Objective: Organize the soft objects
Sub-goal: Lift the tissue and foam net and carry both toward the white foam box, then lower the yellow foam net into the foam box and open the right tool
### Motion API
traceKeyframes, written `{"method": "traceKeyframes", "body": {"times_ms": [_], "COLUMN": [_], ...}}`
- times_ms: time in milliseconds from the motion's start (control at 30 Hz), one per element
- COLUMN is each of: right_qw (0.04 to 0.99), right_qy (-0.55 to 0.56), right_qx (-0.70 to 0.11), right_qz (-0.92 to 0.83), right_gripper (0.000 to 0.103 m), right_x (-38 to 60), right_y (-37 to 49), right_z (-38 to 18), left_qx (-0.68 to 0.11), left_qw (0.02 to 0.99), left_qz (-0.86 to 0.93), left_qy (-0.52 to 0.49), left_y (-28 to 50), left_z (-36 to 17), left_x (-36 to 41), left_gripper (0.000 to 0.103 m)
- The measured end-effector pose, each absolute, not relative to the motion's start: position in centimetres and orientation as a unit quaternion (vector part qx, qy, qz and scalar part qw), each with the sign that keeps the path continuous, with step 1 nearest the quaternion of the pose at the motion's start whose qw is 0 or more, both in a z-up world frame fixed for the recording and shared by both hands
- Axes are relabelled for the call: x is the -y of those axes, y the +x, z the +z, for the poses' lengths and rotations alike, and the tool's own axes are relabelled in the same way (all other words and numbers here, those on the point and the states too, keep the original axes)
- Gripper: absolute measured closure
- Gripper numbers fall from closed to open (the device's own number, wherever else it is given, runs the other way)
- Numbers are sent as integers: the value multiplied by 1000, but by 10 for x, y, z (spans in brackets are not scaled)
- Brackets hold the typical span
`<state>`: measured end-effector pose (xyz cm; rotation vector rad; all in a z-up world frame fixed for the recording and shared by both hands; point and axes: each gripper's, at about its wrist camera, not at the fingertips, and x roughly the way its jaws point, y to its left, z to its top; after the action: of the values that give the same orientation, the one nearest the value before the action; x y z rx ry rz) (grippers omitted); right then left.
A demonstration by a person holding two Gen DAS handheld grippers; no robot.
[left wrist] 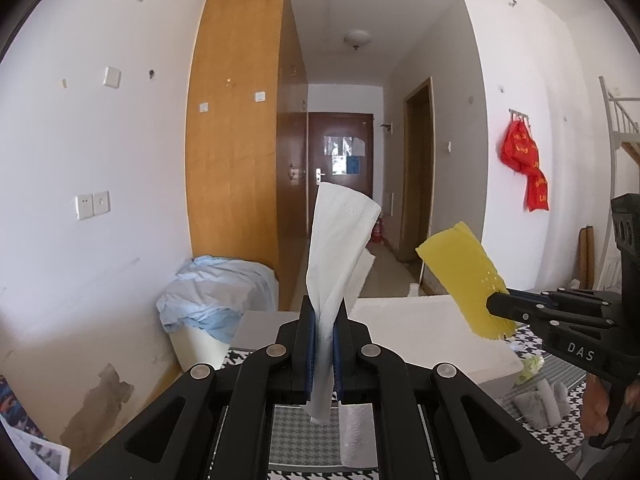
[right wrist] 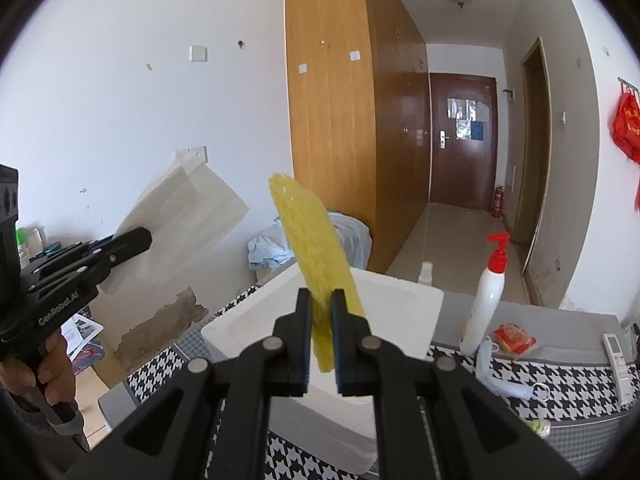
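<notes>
My left gripper [left wrist: 324, 314] is shut on a white tissue [left wrist: 340, 248] that stands up out of the jaws, held in the air. It also shows in the right wrist view [right wrist: 180, 224] at the left, held by the left gripper [right wrist: 138, 238]. My right gripper [right wrist: 321, 300] is shut on a thin yellow sponge cloth [right wrist: 310, 240] that sticks up and forward. In the left wrist view the yellow cloth [left wrist: 464, 272] is at the right in the right gripper [left wrist: 496, 304]. Both are held above a white foam box [right wrist: 400, 304].
The white foam box [left wrist: 432, 328] sits on a houndstooth-patterned surface [right wrist: 560, 384]. On that surface are a white pump bottle with a red top [right wrist: 486, 296], an orange packet [right wrist: 514, 338], a remote [right wrist: 618, 352], a face mask [right wrist: 496, 376] and grey rolled cloths [left wrist: 540, 400]. A bin with blue fabric [left wrist: 216, 296] stands by the wardrobe.
</notes>
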<state>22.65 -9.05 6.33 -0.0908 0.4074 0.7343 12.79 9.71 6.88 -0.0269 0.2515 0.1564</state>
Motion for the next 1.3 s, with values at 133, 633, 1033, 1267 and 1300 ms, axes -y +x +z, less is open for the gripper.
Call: {"method": "traceKeyframes", "body": {"times_ms": [133,633,1033,1267,1300], "right_qw": [910,903,894,898,899], "right_qy": [-46,-52,-43,-41,-41], "right_qx": [-209,-247,-278,-265,-265], "right_qz": [356,348,348,349,348], "right_gripper": [91,91,34,33,33], "right_x": [84,69,68,74,75], "right_y": [234,254,265,261,261], "right_z": [58,40,28,34,34], "left_qx": [-127,-139,-150,-154,-154], "left_qw": [988,985,984,984,984], "left_qz": [83,95,89,82,81], "left_qy": [-16,-23,-29,-30,-29], "left_y": [127,133,144,149,150], "left_z": [66,59,54,54,54], "left_x": [-100,-108,-111,-109,-108], "left_gripper": [95,95,95,95,95]}}
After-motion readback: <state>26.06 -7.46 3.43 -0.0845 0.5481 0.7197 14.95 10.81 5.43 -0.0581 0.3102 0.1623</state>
